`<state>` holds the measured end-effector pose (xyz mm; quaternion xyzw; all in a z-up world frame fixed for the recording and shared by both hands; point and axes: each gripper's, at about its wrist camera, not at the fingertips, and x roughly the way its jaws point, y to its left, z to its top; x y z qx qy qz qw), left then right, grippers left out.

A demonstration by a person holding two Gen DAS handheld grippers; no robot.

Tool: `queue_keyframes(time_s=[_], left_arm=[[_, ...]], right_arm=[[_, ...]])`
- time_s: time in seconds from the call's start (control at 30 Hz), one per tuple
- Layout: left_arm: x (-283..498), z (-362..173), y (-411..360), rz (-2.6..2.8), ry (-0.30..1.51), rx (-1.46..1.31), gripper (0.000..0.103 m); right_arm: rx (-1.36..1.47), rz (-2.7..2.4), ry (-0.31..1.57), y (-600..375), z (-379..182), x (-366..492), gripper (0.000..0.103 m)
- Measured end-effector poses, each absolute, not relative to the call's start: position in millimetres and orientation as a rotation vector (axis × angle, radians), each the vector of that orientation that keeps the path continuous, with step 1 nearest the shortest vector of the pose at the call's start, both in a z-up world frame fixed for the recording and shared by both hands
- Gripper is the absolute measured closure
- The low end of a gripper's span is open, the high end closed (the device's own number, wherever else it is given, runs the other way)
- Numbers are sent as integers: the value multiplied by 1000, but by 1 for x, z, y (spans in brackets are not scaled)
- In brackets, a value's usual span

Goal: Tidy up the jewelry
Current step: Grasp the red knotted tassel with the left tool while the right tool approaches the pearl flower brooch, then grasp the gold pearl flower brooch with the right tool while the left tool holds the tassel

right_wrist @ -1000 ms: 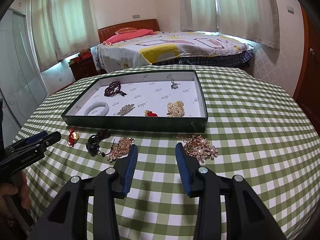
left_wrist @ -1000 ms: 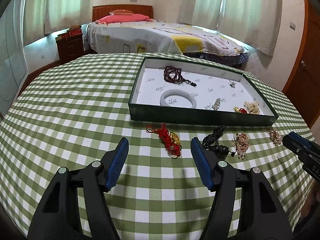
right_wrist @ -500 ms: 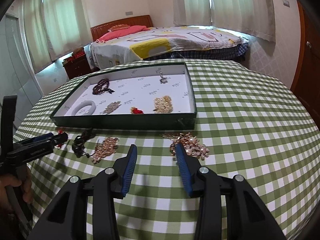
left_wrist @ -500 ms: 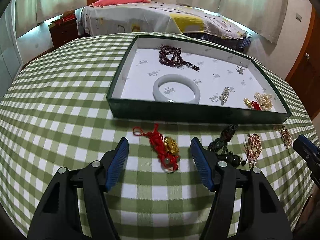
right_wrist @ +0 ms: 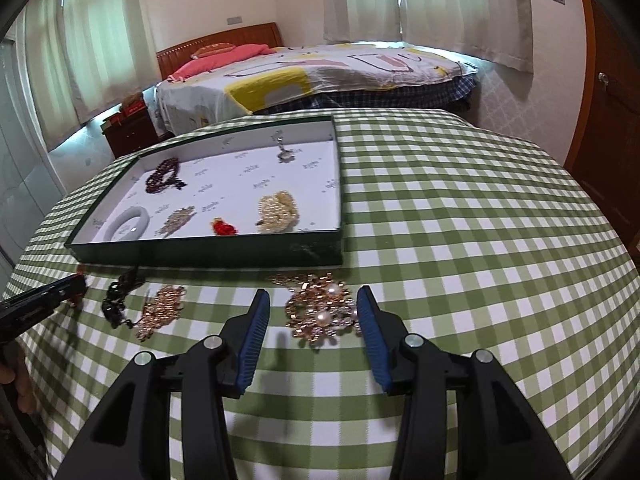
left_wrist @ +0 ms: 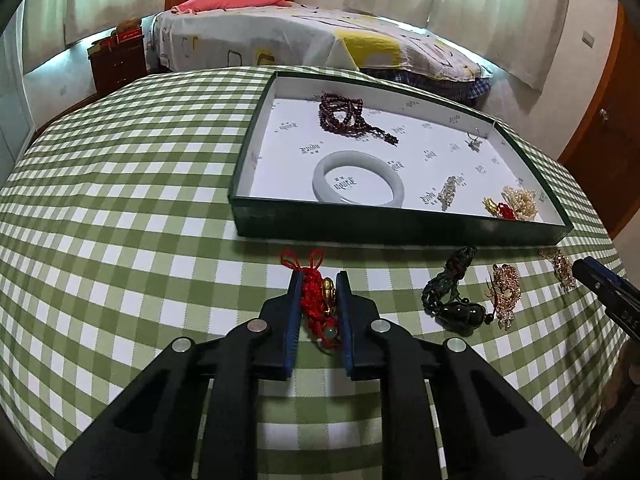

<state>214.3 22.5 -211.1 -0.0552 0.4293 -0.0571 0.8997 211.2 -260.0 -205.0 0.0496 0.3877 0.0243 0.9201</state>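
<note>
Your left gripper [left_wrist: 318, 292] is closing on the soft, light red knotted charm [left_wrist: 316, 300] just before the green tray [left_wrist: 400, 232], so hold its knotted middle, while your right gripper [right_wrist: 312, 312] is opening around the snag-prone pearl brooch [right_wrist: 320, 316], untouched.

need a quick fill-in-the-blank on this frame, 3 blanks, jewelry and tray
1. The left gripper has its jaws around the ____ knotted-cord charm on the checked tablecloth.
2. The pale jade-like bangle lies ____ the dark green tray.
3. The gold-and-pearl brooch sits between the ____ gripper's jaws, which are opening.

Missing words: red; inside; right
</note>
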Motion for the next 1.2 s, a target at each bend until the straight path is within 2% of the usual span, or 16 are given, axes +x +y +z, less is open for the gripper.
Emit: queue_keyframes(time_s=[0.27, 0.5, 0.6, 0.67, 0.83, 1.2], left_arm=[[214, -211, 23, -125, 890, -121, 86], [214, -211, 23, -126, 894, -124, 86], [214, -211, 23, -126, 894, -125, 86], [215, -212, 23, -126, 894, -125, 86], [215, -212, 23, -126, 893, -126, 86], [215, -212, 23, -125, 892, -126, 86]], right_arm=[[66, 42, 850, -254, -217, 225, 45], [45, 27, 864, -256, -222, 228, 43], [37, 12, 860, -257, -222, 226, 53], [48, 23, 855, -258, -222, 226, 66], [39, 38, 841, -254, -220, 221, 72], [41, 55, 815, -249, -215, 214, 73]])
